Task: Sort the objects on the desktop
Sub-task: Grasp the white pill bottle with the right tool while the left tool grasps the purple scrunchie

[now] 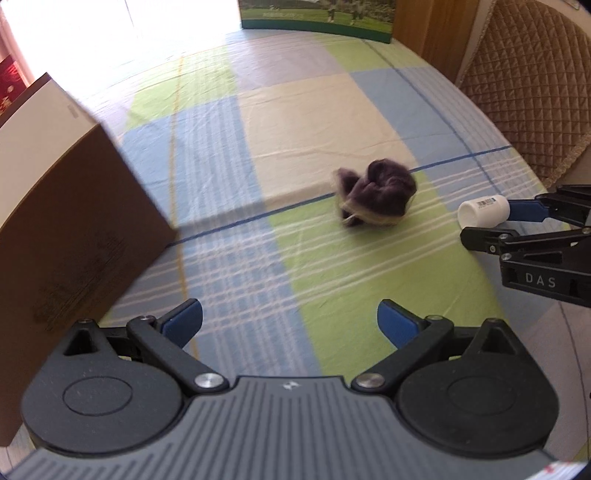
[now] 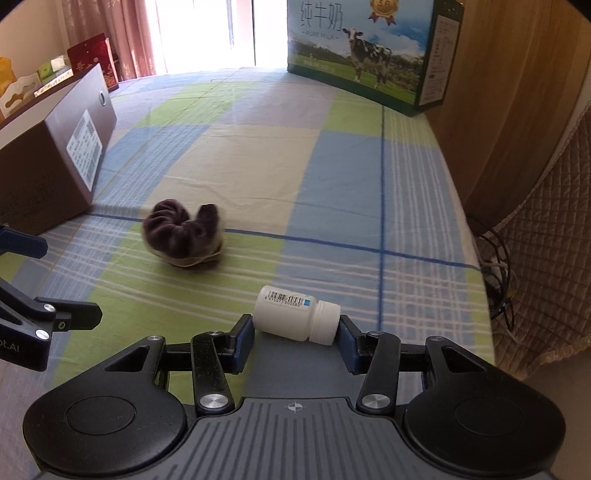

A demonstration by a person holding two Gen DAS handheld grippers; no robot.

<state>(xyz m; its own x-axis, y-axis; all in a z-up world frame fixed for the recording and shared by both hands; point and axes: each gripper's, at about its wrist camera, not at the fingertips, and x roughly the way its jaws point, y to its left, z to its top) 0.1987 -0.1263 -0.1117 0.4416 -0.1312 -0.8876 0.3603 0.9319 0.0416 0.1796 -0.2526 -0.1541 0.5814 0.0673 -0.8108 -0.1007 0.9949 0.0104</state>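
Right gripper clamped end-to-end on the white bottle — long axis spanning the jaws, cap rightward — while the dark cloth lies ahead of the empty, spread left gripper, the nearer one.

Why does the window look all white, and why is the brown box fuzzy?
Left wrist view: sunlight overexposes the window; the brown box is smeared with blur. Right wrist view: same window glare; the white bottle looks sharp, and table edges bend from the fisheye lens.
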